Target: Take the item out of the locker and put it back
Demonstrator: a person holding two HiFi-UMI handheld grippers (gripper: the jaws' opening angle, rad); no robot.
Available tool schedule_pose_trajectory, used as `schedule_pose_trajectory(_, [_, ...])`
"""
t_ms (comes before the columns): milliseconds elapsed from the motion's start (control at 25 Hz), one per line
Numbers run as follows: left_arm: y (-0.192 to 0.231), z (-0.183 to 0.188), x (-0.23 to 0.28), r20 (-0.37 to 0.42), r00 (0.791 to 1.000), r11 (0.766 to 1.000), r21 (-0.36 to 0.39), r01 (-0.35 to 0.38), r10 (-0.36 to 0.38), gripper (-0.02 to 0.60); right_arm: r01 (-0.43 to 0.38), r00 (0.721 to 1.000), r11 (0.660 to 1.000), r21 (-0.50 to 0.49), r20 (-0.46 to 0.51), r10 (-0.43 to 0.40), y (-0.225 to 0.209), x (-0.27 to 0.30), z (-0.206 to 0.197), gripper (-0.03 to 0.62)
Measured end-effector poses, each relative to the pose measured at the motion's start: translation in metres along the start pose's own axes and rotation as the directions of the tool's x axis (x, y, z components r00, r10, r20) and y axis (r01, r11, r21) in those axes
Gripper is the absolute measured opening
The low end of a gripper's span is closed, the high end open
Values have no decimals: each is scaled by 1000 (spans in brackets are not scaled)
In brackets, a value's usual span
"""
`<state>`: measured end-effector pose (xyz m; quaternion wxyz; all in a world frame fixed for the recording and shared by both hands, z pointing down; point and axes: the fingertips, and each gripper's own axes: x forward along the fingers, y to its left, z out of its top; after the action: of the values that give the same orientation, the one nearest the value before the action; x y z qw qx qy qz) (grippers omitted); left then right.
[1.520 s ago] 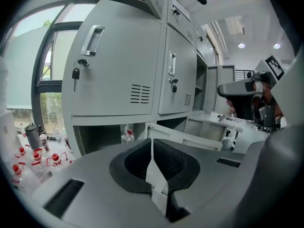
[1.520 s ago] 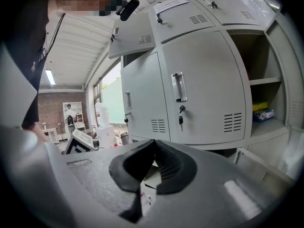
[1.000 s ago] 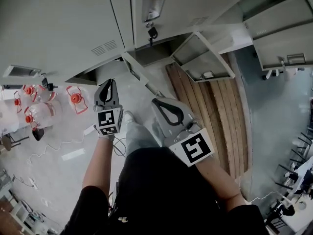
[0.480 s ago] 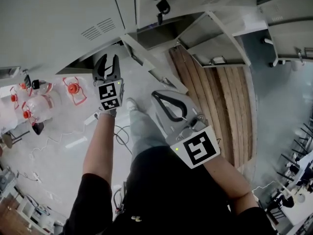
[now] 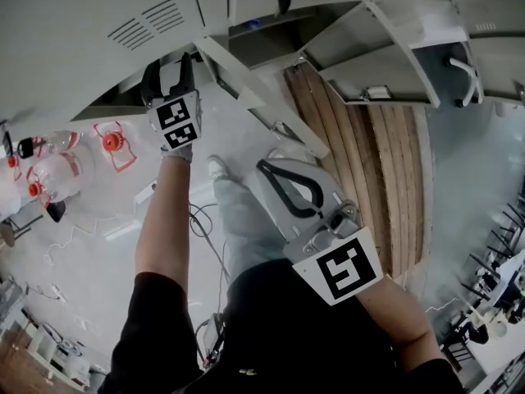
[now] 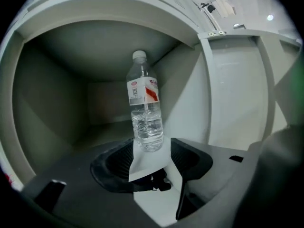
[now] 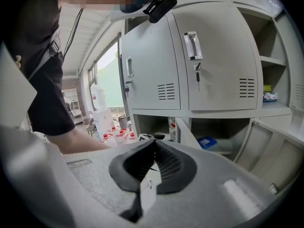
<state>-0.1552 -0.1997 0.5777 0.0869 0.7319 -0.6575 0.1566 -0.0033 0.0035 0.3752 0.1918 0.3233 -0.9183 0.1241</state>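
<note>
Since the earlier frame your left gripper [image 5: 171, 71] has advanced to the mouth of the lower locker [image 6: 57, 103] compartment. Its jaws have just been opening and now stand spread, gripping nothing. The bottle [image 6: 145, 108] stands upright inside, ahead of the tips and in line with the gap, untouched. Your right gripper [image 7: 153, 145] hangs back, jaws clenched together on nothing. Judgement: removal not begun, return also outstanding. The bottle label is white and red; its print is illegible.

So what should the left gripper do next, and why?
Probably ease the left gripper forward into the locker compartment until the water bottle sits between its jaws. Its jaws have just been opening, and the upright bottle stands just ahead of them, ungripped.
</note>
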Motion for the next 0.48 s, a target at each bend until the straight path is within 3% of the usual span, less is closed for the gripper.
schedule_pose_trajectory(480, [7, -4, 47, -19, 998, 998, -21, -60, 60, 314, 11, 999, 1000, 23, -41, -10, 3, -5, -33, -2])
